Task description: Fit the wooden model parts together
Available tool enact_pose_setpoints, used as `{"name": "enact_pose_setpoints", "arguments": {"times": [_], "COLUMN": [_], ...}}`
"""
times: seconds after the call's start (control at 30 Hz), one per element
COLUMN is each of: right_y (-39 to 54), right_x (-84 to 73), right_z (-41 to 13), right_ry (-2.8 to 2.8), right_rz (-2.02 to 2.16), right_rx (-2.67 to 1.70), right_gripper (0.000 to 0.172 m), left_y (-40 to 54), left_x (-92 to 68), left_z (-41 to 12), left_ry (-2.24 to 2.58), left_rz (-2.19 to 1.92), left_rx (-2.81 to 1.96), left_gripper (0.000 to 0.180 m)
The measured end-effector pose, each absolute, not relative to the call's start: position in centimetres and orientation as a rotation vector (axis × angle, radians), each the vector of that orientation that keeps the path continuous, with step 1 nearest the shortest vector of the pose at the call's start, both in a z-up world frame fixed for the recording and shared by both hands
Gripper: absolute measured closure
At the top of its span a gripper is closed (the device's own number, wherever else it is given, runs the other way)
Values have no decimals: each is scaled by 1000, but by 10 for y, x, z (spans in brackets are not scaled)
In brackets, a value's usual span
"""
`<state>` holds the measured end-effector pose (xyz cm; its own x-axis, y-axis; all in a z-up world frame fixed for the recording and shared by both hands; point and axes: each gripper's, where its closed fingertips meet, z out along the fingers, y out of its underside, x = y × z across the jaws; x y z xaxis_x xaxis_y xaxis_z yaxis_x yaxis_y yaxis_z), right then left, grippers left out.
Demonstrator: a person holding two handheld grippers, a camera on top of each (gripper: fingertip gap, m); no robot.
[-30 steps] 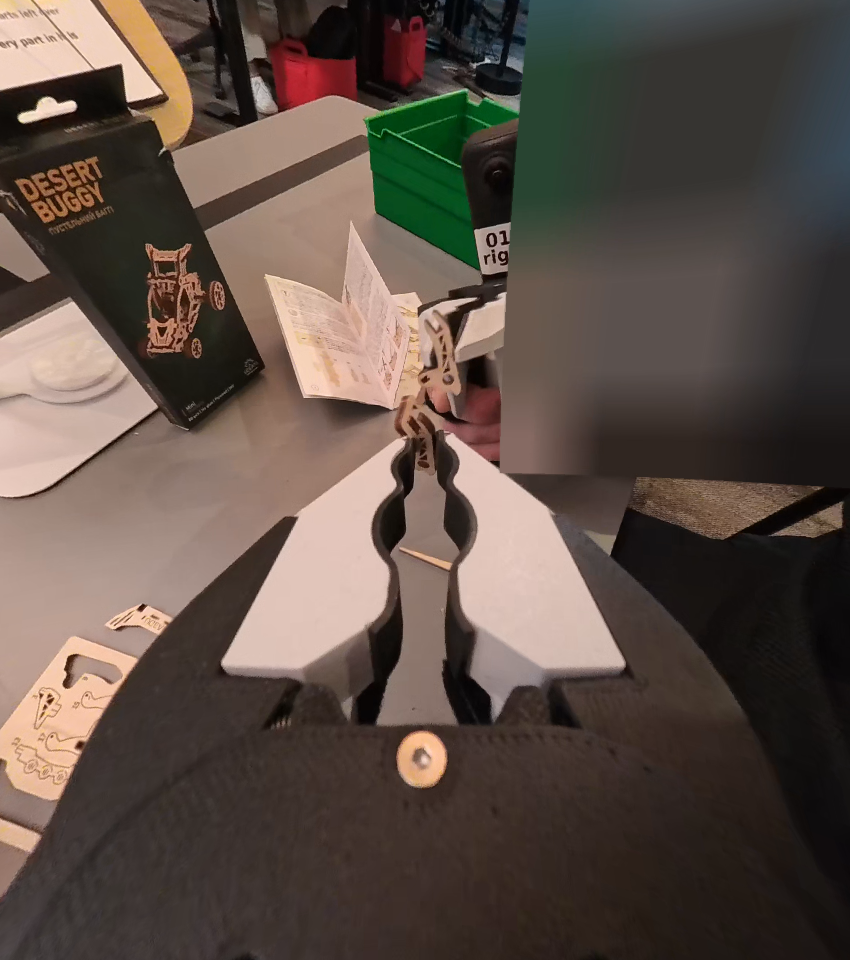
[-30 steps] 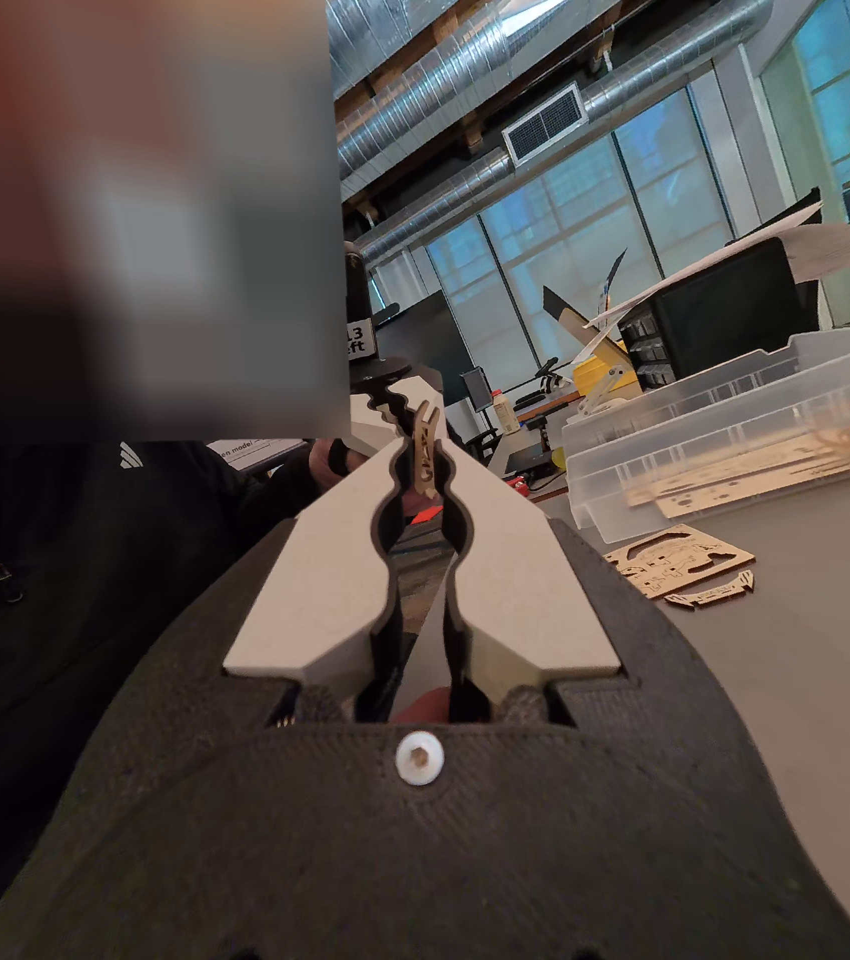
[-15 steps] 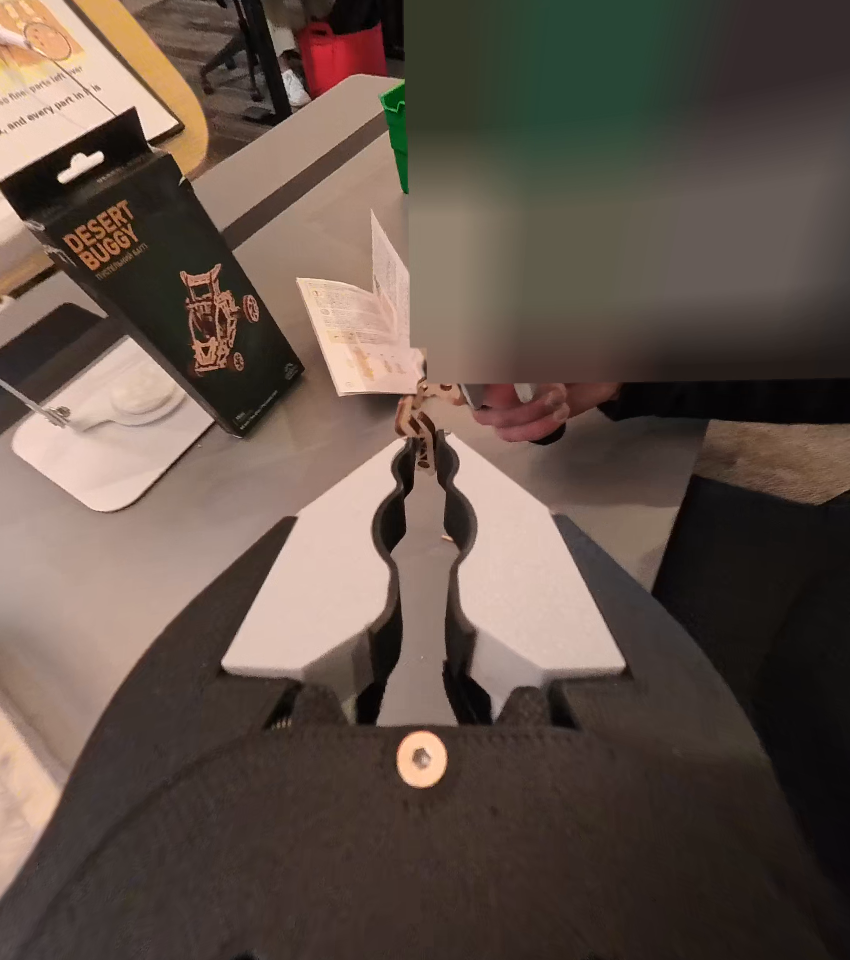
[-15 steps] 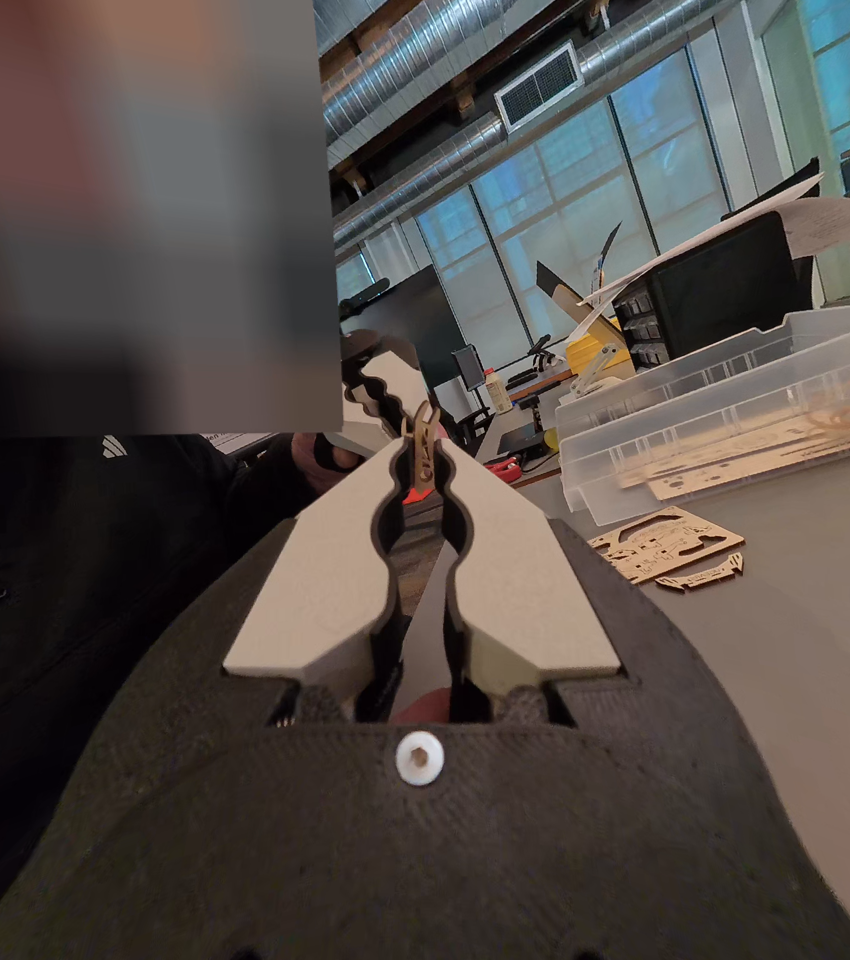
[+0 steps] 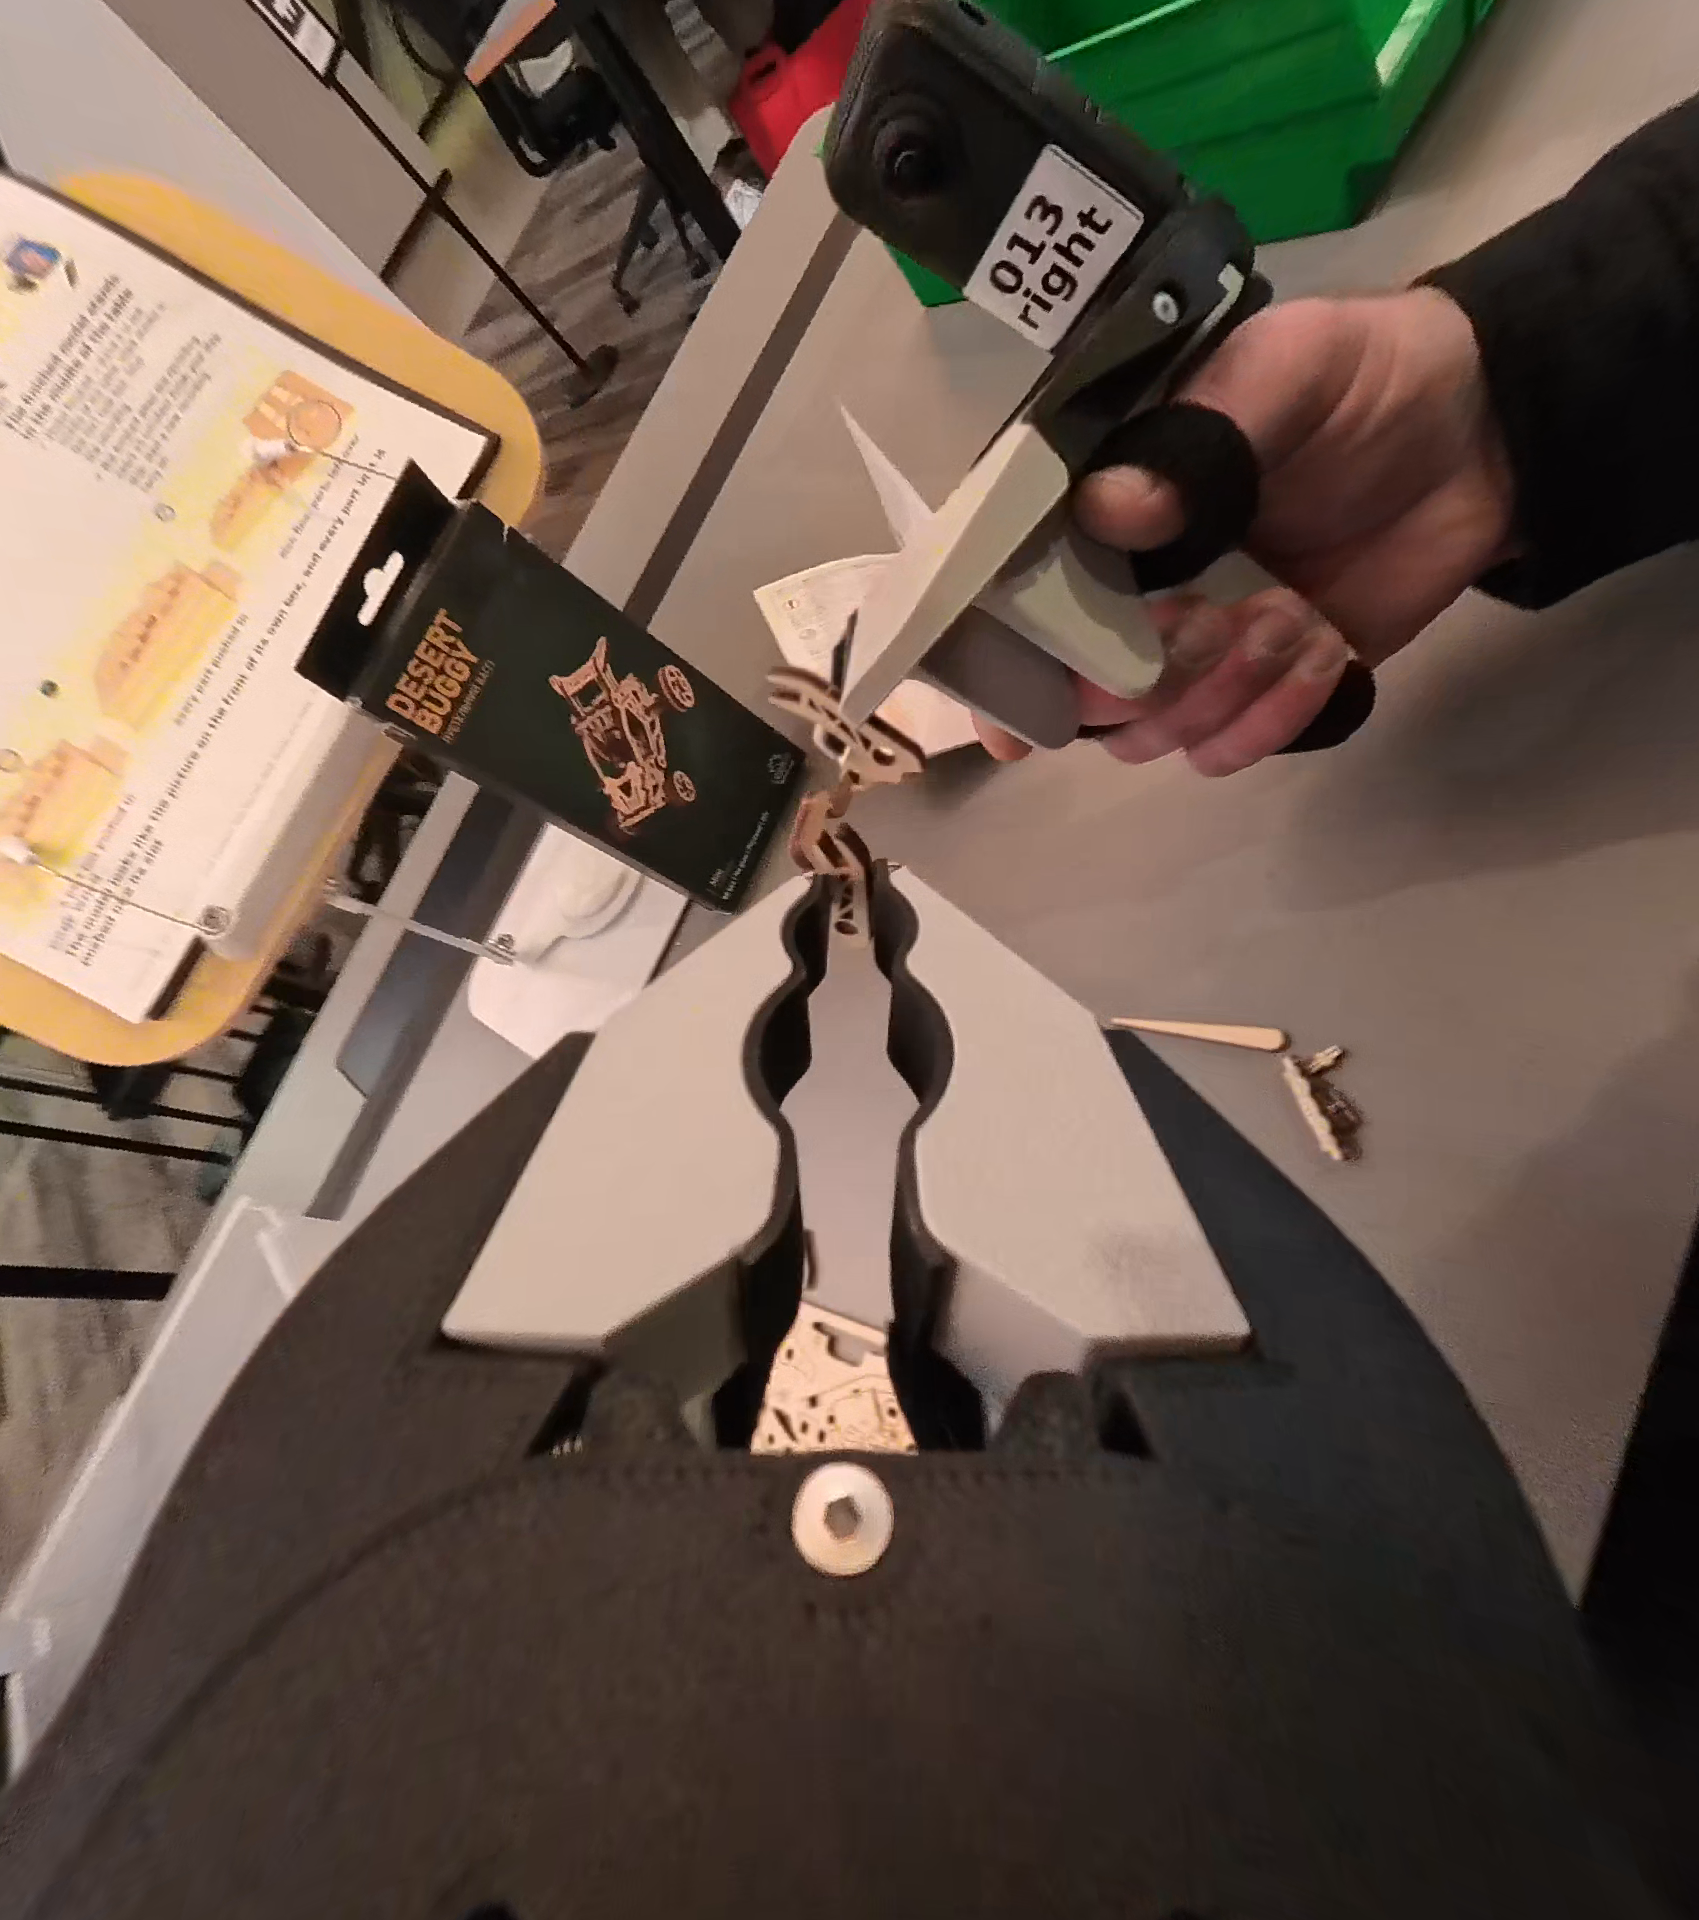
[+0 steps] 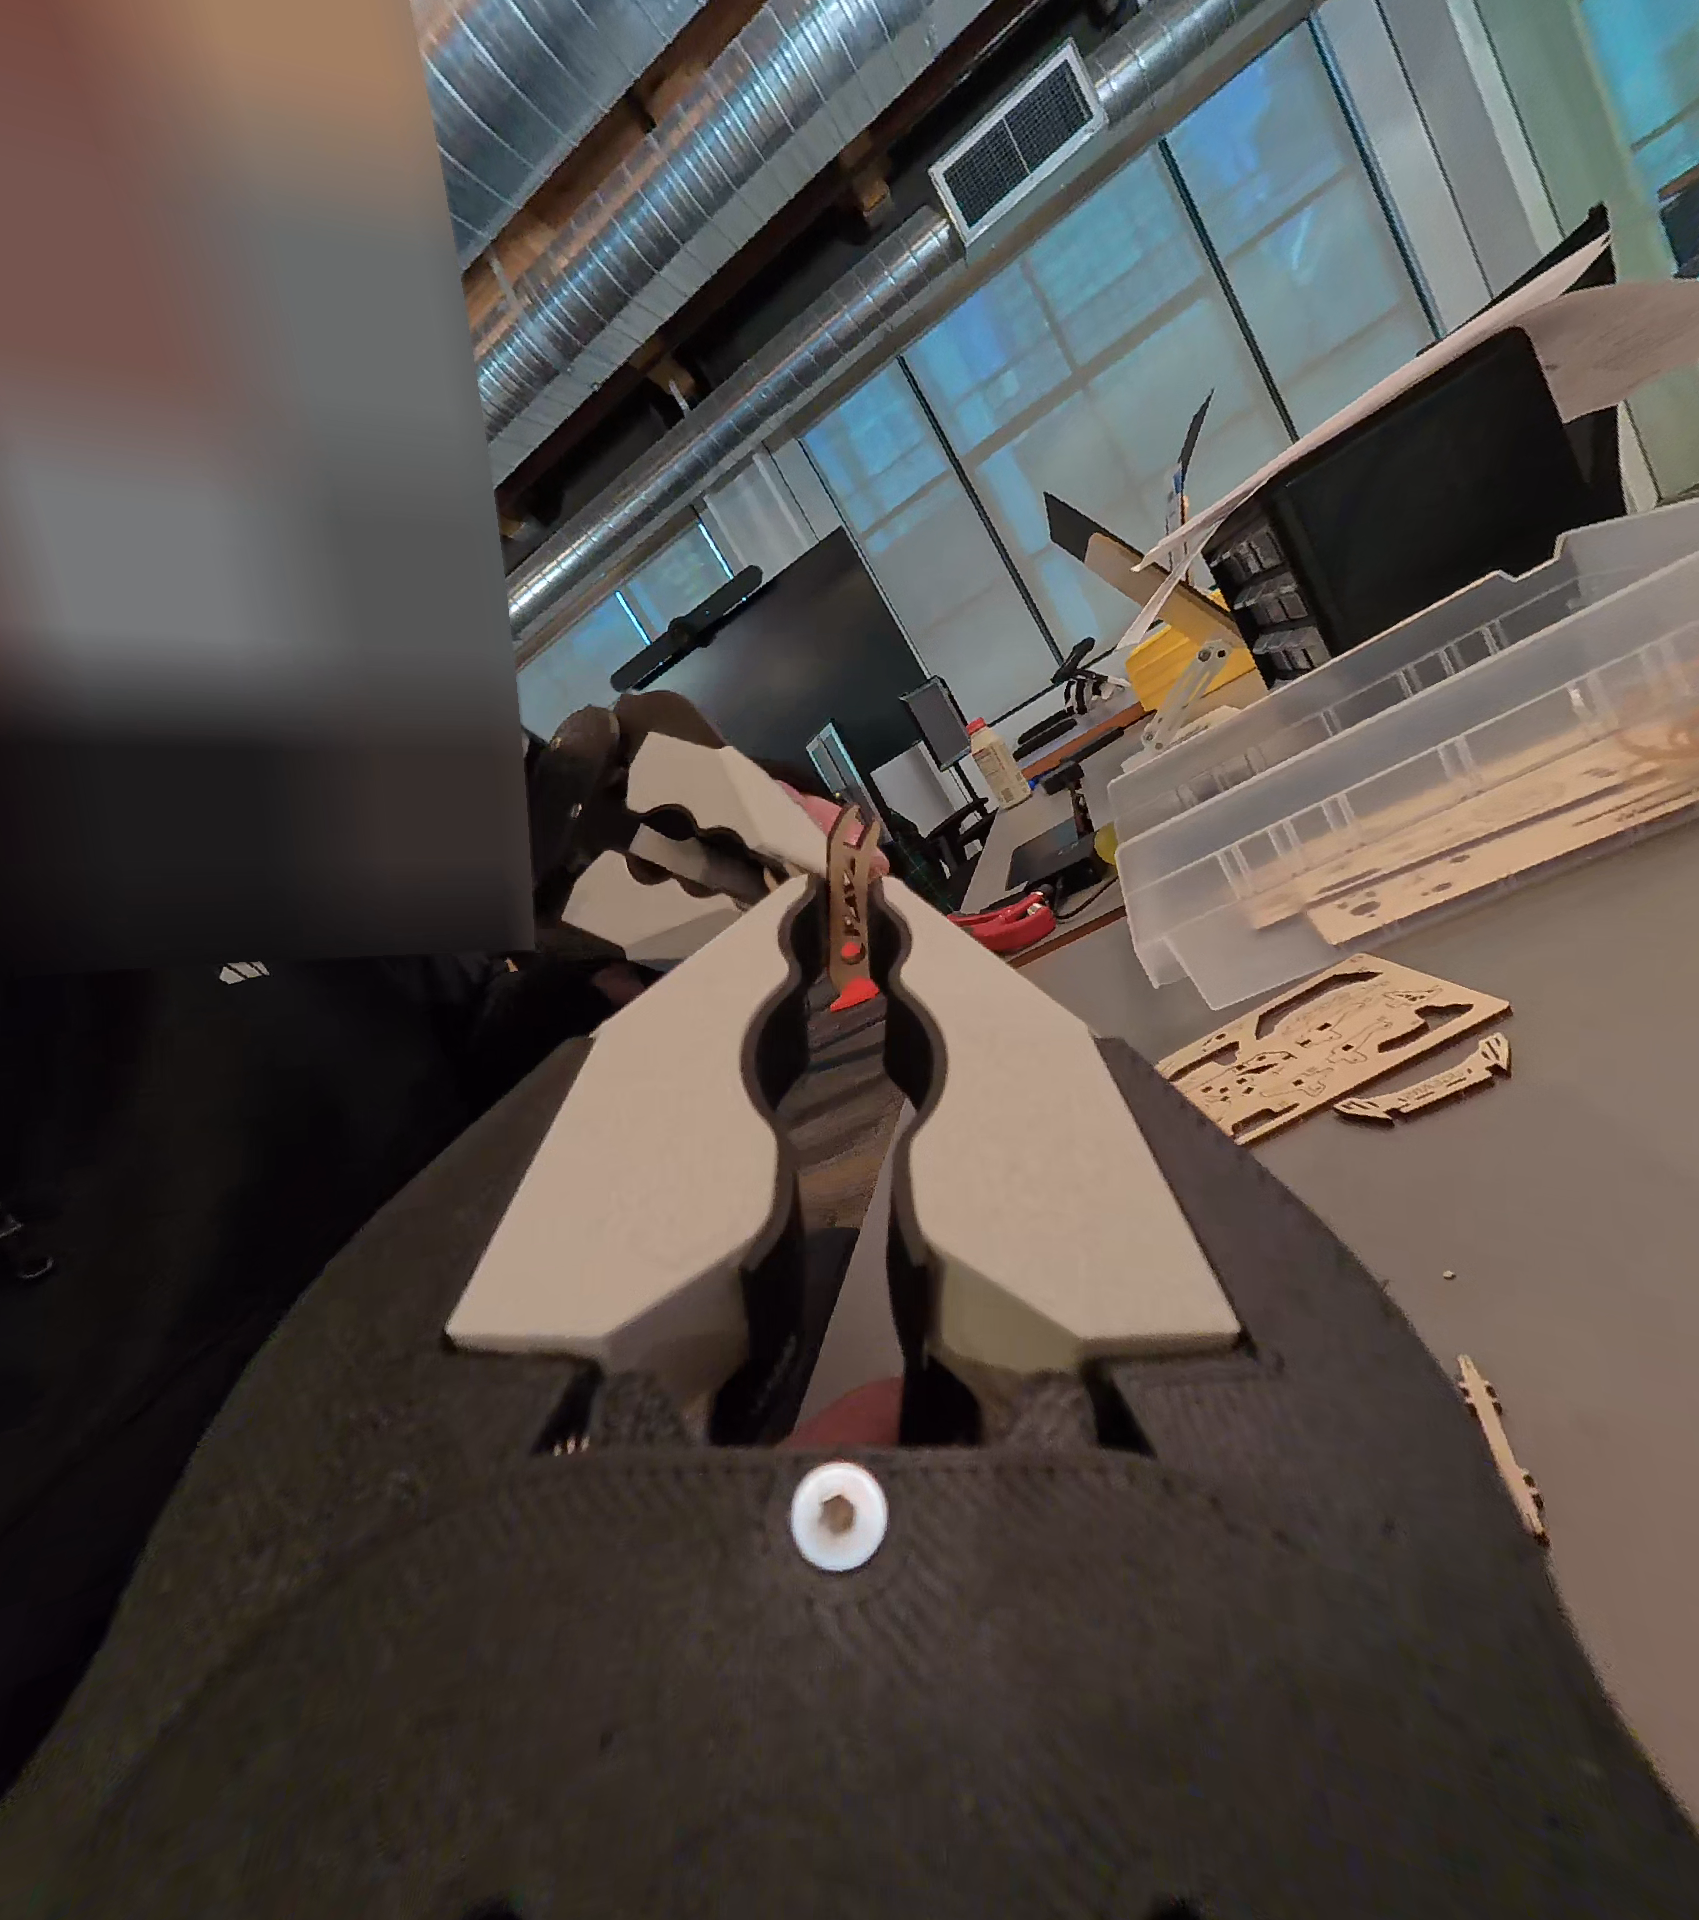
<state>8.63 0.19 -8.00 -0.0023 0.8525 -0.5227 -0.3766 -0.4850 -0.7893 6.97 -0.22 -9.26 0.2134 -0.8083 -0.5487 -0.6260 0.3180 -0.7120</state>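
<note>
Wooden pieces (image 5: 829,831) nipped in both tools

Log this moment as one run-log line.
stage: mating parts in air | left gripper: shut on wooden part | right gripper: shut on wooden piece | contact: parts touching | table: stick, box

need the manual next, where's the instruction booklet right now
In the left wrist view the folded white instruction booklet lies on the grey table, just behind the right tongs, between the black model box and the green bin.
</note>
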Motion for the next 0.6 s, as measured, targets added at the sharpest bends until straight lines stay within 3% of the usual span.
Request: {"name": "enact_pose_setpoints", "arguments": {"times": [0.6], "right_y": [7], "right_x": [87], "right_z": [-81], "right_ry": [-469], "right_rz": [1744], "right_rx": [-1345], "right_gripper": [167], "left_y": [0], "left_x": [74], "left_z": [-94], "left_ry": [1595], "left_rz": [96], "left_rx": [-1127], "left_gripper": [175]}}
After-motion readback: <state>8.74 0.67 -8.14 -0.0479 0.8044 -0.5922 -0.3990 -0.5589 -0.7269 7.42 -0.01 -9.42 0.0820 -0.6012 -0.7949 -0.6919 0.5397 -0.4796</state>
